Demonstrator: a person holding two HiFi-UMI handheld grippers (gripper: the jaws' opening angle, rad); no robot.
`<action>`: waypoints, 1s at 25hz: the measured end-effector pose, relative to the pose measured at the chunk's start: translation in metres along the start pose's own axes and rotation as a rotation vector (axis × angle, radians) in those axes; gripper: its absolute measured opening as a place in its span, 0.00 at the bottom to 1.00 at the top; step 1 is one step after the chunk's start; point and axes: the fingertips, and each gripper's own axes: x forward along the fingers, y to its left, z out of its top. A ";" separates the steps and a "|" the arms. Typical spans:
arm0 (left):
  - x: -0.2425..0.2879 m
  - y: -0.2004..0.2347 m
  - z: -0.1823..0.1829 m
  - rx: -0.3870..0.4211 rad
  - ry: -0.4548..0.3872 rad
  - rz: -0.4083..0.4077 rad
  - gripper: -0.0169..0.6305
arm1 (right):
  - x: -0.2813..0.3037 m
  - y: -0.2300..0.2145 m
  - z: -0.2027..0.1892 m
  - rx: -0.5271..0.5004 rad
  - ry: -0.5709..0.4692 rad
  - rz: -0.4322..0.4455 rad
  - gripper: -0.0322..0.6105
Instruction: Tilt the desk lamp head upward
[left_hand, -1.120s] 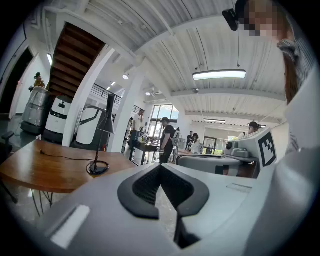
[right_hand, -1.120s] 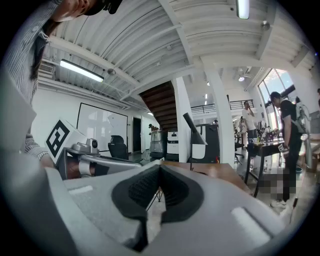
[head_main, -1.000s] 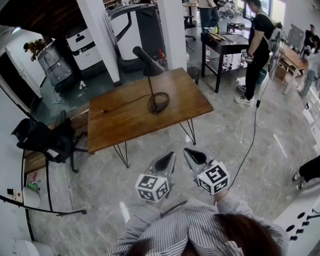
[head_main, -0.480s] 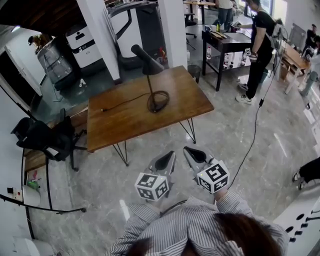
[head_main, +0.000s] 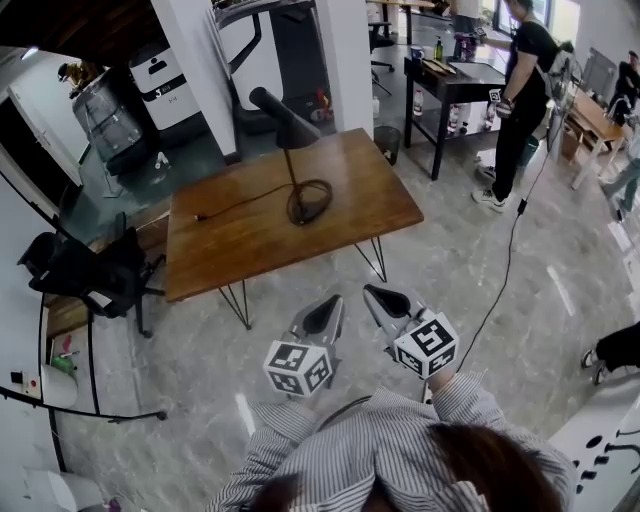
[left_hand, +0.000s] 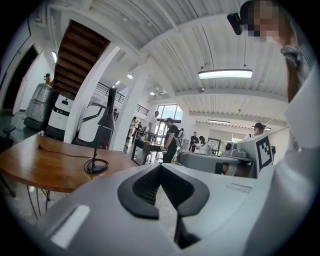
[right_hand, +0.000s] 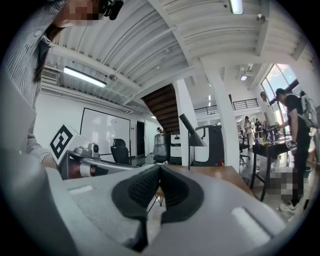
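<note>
A black desk lamp stands on the wooden table, its cone head tilted down to the right and its ring base near the table's middle. The lamp shows left of centre in the left gripper view, and its head shows in the right gripper view. Both grippers hang over the floor in front of the table, well short of the lamp. My left gripper is shut and empty. My right gripper is shut and empty too.
A black cord runs from the lamp base to the table's left edge. A black office chair stands at the left. A person stands by a dark table at the back right. A cable trails over the floor.
The head view has shifted a little, so the table and lamp sit slightly further left and lower. Both grippers have edged up in the frame and stay shut.
</note>
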 end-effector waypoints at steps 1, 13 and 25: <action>0.002 0.001 -0.002 0.002 0.002 0.009 0.04 | 0.000 -0.003 -0.001 0.005 -0.001 0.006 0.05; 0.048 0.059 -0.001 -0.023 0.006 0.078 0.05 | 0.048 -0.049 -0.008 0.025 -0.010 0.006 0.05; 0.146 0.180 0.062 -0.011 -0.038 0.111 0.12 | 0.182 -0.142 0.026 0.035 -0.033 0.008 0.05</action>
